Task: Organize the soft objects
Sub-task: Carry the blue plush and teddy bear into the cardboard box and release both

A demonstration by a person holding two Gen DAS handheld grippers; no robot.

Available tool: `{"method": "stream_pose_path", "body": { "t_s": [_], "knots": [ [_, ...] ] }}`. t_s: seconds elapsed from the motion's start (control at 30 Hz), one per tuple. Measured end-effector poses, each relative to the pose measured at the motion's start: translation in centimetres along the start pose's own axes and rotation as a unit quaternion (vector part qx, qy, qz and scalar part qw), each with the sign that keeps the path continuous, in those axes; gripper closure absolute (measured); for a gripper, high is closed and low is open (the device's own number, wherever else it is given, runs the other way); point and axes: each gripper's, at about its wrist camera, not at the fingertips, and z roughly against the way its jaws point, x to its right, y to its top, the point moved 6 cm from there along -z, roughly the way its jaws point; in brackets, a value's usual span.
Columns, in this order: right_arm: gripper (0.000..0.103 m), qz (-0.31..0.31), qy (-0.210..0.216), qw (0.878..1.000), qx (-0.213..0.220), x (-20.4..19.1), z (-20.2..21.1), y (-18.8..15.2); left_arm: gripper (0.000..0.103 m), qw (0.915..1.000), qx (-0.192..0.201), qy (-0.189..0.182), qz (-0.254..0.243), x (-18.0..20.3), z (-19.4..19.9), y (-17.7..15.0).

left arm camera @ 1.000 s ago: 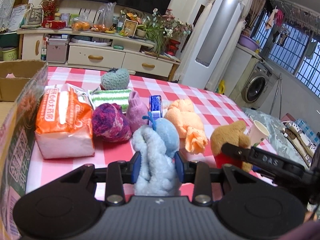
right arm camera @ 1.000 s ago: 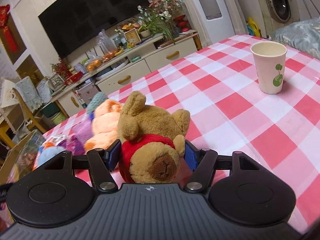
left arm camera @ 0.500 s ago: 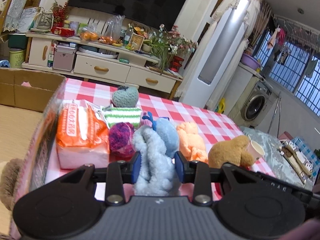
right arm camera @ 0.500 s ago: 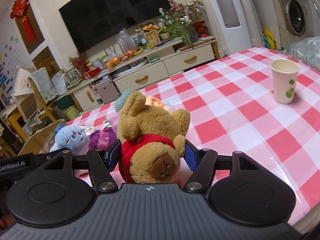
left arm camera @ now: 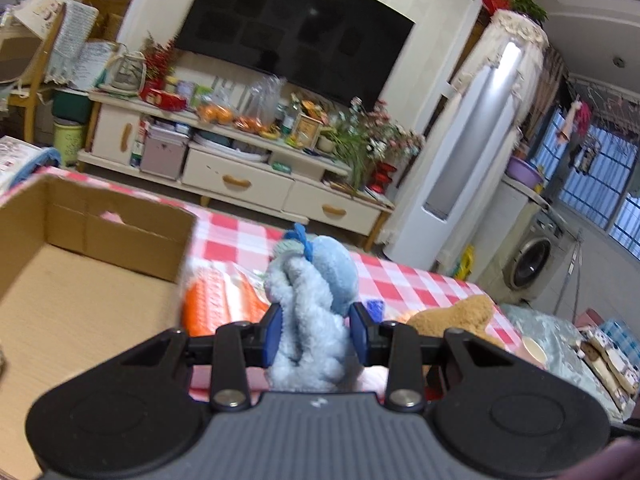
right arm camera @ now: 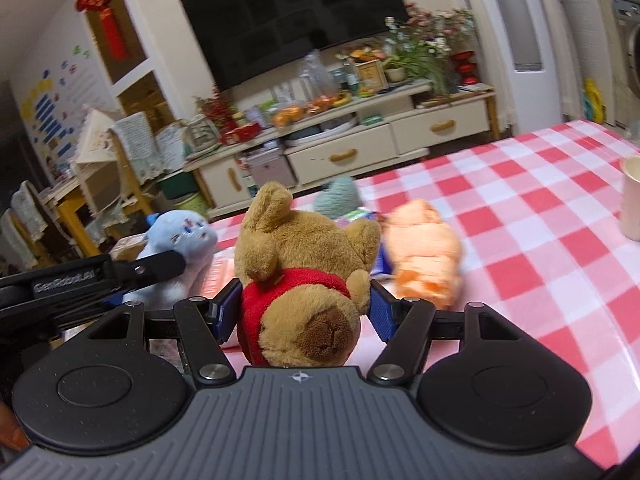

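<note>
My left gripper (left arm camera: 316, 334) is shut on a light blue plush toy (left arm camera: 314, 300) and holds it in the air next to an open cardboard box (left arm camera: 80, 280) on the left. My right gripper (right arm camera: 302, 314) is shut on a brown teddy bear in a red shirt (right arm camera: 304, 280), lifted above the red checked tablecloth (right arm camera: 520, 240). The blue plush (right arm camera: 176, 236) and the left gripper also show in the right wrist view. An orange plush (right arm camera: 424, 248) and a teal knitted toy (right arm camera: 338, 198) lie on the table.
An orange tissue pack (left arm camera: 218, 304) lies beside the box. A paper cup (right arm camera: 632, 200) stands at the table's right edge. A TV cabinet (left arm camera: 240, 168) with clutter stands beyond the table. A washing machine (left arm camera: 532, 260) is at the right.
Both grippers have risen and moved left with their toys. The left one now hangs beside the open box, whose inside has come into view.
</note>
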Motion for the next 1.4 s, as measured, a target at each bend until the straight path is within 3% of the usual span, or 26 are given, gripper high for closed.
{"method": "stream_pose_path", "body": {
  "t_s": [0.43,1.07,1.2,1.23,1.33,1.4],
  "knots": [
    [0.022,0.045,0.073,0.996,-0.002,-6.0,-4.0,1.7,0.068,0.9926,0.042,0.113,0.017,-6.1,1.7,3.1],
    [0.02,0.097,0.119,0.987,-0.045,-10.1,-9.5,0.7,0.067,0.9696,0.029,0.242,0.023,-12.3,2.3,4.4],
    [0.012,0.108,0.117,0.985,-0.06,-10.5,-10.7,0.4,0.062,0.9623,0.025,0.27,0.021,-13.1,2.4,4.5],
    [0.005,0.109,0.117,0.985,-0.063,-10.3,-10.8,0.2,0.06,0.9601,0.026,0.278,0.02,-13.1,2.5,4.5],
    [0.003,0.104,0.116,0.986,-0.061,-10.2,-10.6,0.6,0.044,0.955,0.028,0.295,0.011,-13.1,2.7,4.7],
    [0.003,0.102,0.111,0.987,-0.056,-9.9,-10.1,0.7,0.039,0.9537,0.032,0.299,0.009,-13.0,2.9,4.9]
  ]
}}
